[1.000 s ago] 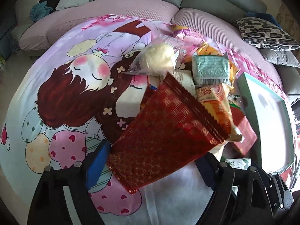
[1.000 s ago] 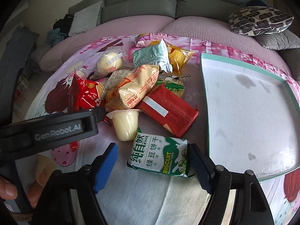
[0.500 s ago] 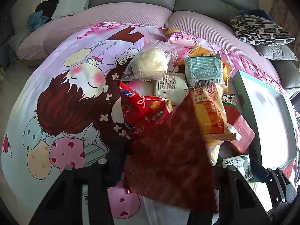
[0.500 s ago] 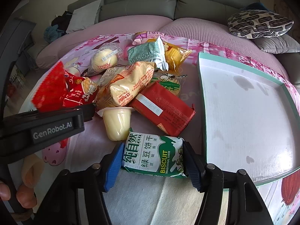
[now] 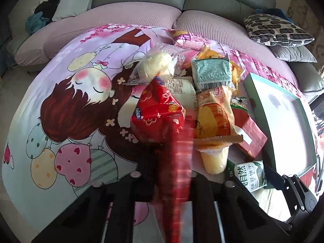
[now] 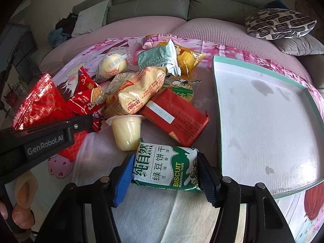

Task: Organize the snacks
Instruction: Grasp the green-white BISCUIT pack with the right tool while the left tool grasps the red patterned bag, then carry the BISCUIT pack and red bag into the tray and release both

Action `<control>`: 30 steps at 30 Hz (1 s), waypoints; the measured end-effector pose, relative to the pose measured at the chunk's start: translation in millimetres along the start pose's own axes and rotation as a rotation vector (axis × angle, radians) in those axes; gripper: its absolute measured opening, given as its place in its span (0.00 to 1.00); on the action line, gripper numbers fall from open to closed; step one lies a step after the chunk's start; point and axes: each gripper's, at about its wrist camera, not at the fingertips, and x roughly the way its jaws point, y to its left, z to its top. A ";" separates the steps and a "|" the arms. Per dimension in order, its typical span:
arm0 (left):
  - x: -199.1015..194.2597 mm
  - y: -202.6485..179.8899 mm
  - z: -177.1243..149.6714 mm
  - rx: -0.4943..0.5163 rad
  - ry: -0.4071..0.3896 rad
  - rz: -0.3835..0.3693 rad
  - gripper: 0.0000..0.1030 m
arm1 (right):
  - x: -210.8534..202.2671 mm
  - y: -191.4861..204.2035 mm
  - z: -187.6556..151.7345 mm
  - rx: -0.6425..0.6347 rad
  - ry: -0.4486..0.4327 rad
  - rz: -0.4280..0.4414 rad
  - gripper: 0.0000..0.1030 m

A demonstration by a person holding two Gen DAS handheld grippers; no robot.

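— Snacks are lying in a heap [image 6: 154, 93] on the cartoon-print sheet [image 5: 66, 109], just beside the left edge of the teal-rimmed tray [image 6: 261, 125]. What are we seeing through the right wrist camera that the left one is missing?

— We are reading the green-and-white biscuit pack [image 6: 165, 167] in full there: "BISCUIT TRADITIONAL TASTE", Chinese characters, and a date, "2025/12/01" followed by a character we cannot make out. The right gripper [image 6: 165, 177] is pinching it, blue pads pressing on both ends. In the left view we are only catching a corner of that pack [image 5: 250, 175] near the bottom right.

— And the left gripper?

— From the right view we are seeing it from the side, "GenRobot.AI" printed on its arm [image 6: 45, 147], with the red gold-patterned packet [image 6: 40, 103] sticking up out of it. Through its own camera the left gripper [image 5: 172, 174] is closing tightly on that packet [image 5: 178, 162], which is showing there only as a blurred red streak, edge-on.

— Anything else legible?

— We are making out a white date sticker on the red brick-shaped pack [image 6: 178, 117], too faint to read surely. The jelly cup [image 6: 126, 131] is lying between that pack and the biscuit pack, touching the yellow cracker pack [image 6: 141, 91] above it. The right view is also showing the tray floor, stained in spots.
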 end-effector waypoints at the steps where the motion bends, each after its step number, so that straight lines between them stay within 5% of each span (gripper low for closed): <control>1: -1.0 -0.3 -0.5 0.001 0.001 0.005 0.11 | -0.4 -0.1 -0.2 0.001 0.001 0.000 0.62; 11: -29.0 -4.4 0.1 0.007 -0.054 0.003 0.11 | -15.2 -2.6 -0.1 0.014 -0.022 0.003 0.62; 21: -57.1 -29.6 9.3 0.057 -0.151 -0.039 0.11 | -54.3 -21.2 12.6 0.068 -0.151 -0.001 0.62; 30: -56.0 -86.7 26.0 0.190 -0.197 -0.104 0.11 | -62.6 -85.8 34.9 0.197 -0.225 -0.175 0.62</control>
